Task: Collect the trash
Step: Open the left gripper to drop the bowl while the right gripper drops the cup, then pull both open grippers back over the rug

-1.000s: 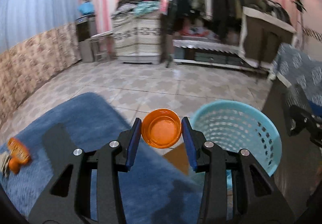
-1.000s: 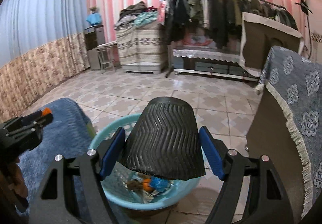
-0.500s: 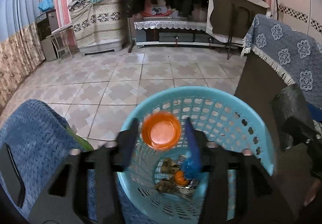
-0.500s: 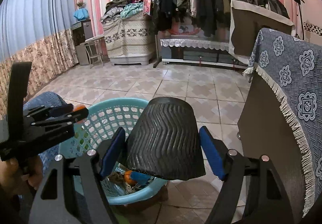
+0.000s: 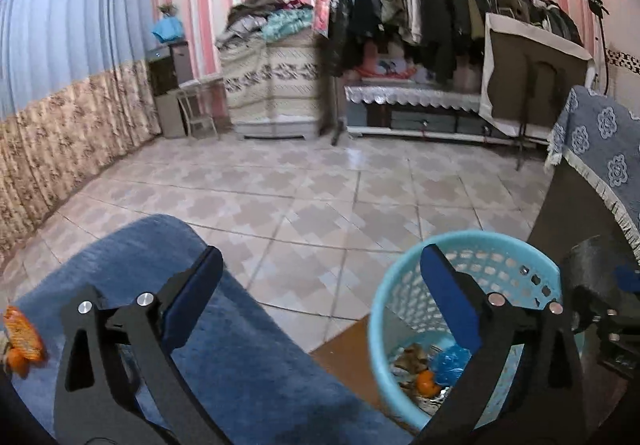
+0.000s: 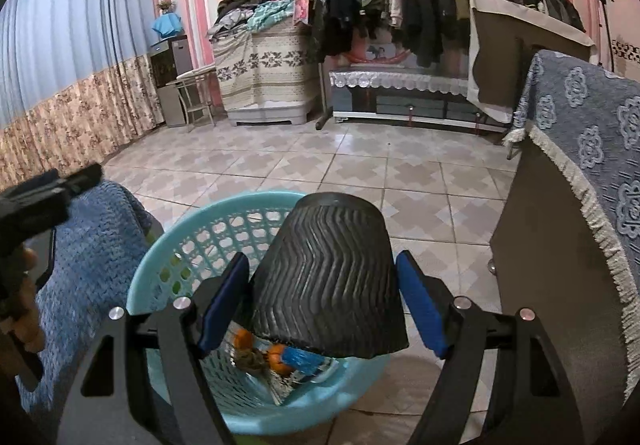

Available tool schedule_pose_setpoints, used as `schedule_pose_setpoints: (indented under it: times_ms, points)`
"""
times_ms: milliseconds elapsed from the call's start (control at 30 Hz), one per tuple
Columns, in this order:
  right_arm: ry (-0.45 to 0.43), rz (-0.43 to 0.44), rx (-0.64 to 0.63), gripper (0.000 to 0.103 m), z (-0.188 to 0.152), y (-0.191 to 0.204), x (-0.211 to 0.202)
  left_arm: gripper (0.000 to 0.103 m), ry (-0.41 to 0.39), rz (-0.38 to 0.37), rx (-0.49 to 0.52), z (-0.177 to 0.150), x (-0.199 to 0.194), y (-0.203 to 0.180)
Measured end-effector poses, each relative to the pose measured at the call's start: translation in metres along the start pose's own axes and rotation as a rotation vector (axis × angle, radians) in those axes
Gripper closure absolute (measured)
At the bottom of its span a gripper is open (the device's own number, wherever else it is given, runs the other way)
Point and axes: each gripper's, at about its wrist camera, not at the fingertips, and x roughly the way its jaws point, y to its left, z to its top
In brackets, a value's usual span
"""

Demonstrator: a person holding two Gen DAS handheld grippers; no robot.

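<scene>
A light blue plastic basket [image 5: 516, 269] stands on the floor with trash in it; it also shows in the right wrist view [image 6: 208, 225]. My left gripper [image 5: 320, 293] is open and empty, over the edge of a blue blanket [image 5: 240, 365], left of the basket. My right gripper [image 6: 322, 301] is shut on a black ribbed cup [image 6: 328, 277], held upside down over the basket. Orange peels and a blue wrapper [image 6: 288, 357] lie at the basket's bottom. An orange wrapper [image 5: 22, 333] lies on the blanket at far left.
A dark table with a blue flowered cloth [image 6: 580, 149] stands right of the basket. Tiled floor [image 5: 320, 185] stretches ahead to a clothes rack [image 5: 420, 17] and a covered cabinet [image 5: 272, 85].
My left gripper carried an orange lid over the basket, opened, and let it go. It has since swung back left over the blanket. The right gripper stays shut on the cup.
</scene>
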Motion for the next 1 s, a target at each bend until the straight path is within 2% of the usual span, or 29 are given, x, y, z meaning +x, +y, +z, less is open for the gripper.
schedule_pose_setpoints:
  times_ms: [200,300,333,367,433,633,1000]
  points:
    - [0.018,0.02,-0.015,0.027,0.003,0.025,0.021,0.005,-0.026,0.048,-0.049,-0.002,-0.034,0.024]
    - [0.015,0.023,-0.018,0.015,0.005,0.034,0.021,0.005,-0.022,0.069,-0.064,-0.008,-0.049,0.038]
    - [0.008,0.017,-0.021,0.015,0.006,0.037,0.019,0.005,-0.021,0.089,-0.066,-0.01,-0.055,0.044]
    - [0.002,0.01,-0.022,0.015,0.008,0.04,0.015,0.005,-0.019,0.102,-0.073,-0.011,-0.06,0.051]
    - [-0.009,0.006,-0.017,0.007,0.011,0.045,0.007,0.005,-0.01,0.099,-0.102,-0.014,-0.069,0.065]
    - [-0.052,0.008,-0.048,0.007,0.02,0.07,-0.028,0.005,-0.024,0.138,-0.182,-0.016,-0.104,0.108]
    - [-0.134,0.129,-0.127,0.005,0.027,0.14,-0.094,0.005,-0.042,0.29,-0.262,-0.044,-0.184,0.193]
